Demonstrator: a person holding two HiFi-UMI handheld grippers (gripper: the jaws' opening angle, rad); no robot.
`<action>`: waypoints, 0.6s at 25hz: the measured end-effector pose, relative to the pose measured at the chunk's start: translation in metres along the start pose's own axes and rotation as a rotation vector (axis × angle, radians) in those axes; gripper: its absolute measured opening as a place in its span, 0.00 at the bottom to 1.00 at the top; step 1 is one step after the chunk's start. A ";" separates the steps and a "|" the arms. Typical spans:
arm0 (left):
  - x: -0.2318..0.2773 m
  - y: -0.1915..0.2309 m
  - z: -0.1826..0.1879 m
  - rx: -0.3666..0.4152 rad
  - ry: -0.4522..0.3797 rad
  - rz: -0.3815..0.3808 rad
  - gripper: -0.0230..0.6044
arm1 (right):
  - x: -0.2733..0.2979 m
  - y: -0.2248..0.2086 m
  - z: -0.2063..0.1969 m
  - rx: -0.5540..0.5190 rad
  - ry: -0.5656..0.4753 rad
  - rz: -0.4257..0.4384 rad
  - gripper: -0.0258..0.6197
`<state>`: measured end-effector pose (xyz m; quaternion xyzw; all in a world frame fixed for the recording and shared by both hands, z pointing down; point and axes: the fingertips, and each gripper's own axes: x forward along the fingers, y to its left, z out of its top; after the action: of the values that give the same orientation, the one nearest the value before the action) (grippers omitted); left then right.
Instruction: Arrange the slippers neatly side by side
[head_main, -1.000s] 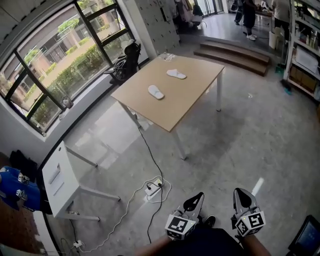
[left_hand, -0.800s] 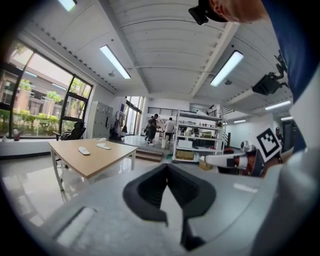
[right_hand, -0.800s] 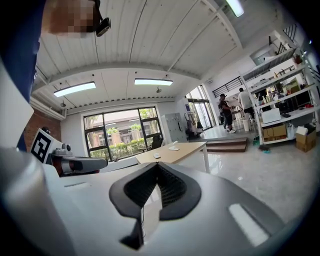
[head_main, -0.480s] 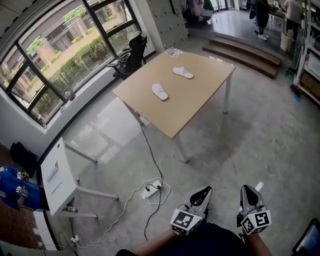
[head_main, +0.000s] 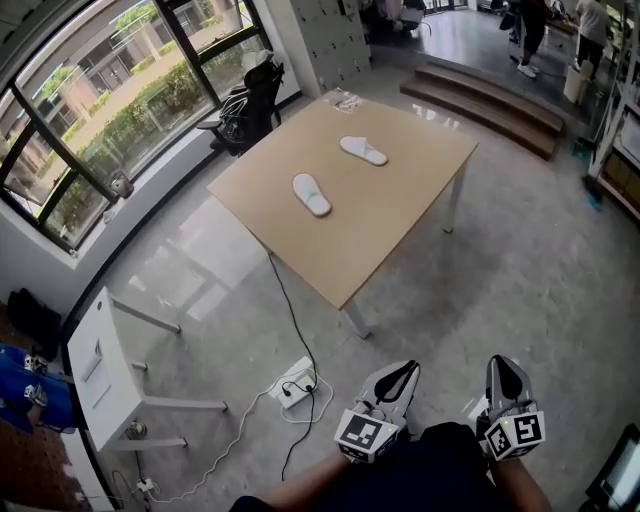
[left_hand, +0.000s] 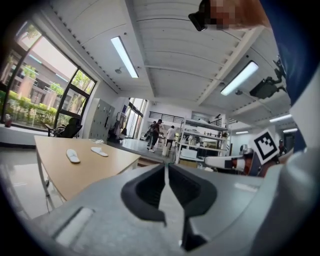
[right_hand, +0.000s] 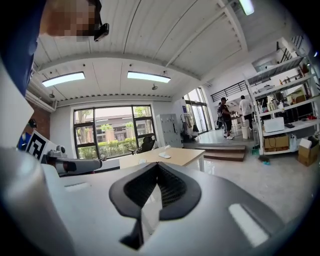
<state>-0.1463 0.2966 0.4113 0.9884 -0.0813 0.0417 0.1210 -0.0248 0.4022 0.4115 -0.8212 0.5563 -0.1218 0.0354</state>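
Both slippers lie apart on the table (head_main: 400, 215): the near slipper (head_main: 311, 194) and the far slipper (head_main: 362, 150). Your left gripper (head_main: 404, 369) is well short of them. Its jaws have just been opening to a slim gap and hold nothing. Your right gripper (head_main: 503, 362) is closed and empty.

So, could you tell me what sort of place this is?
Most likely an open-plan office or lab workspace: a wooden table stands on a polished floor, an office chair sits by tall windows, and shelving stacked with boxes and equipment lines one side.
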 end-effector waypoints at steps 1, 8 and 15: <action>0.005 0.007 0.005 -0.013 -0.003 0.006 0.08 | 0.010 -0.002 0.000 -0.006 0.006 0.009 0.05; 0.036 0.058 0.003 -0.012 0.011 0.116 0.09 | 0.092 -0.013 0.001 -0.016 0.067 0.110 0.05; 0.114 0.094 0.012 0.002 0.022 0.223 0.10 | 0.186 -0.052 0.009 -0.003 0.076 0.251 0.05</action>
<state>-0.0492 0.1860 0.4330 0.9729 -0.1893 0.0658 0.1153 0.0898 0.2500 0.4425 -0.7400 0.6558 -0.1464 0.0279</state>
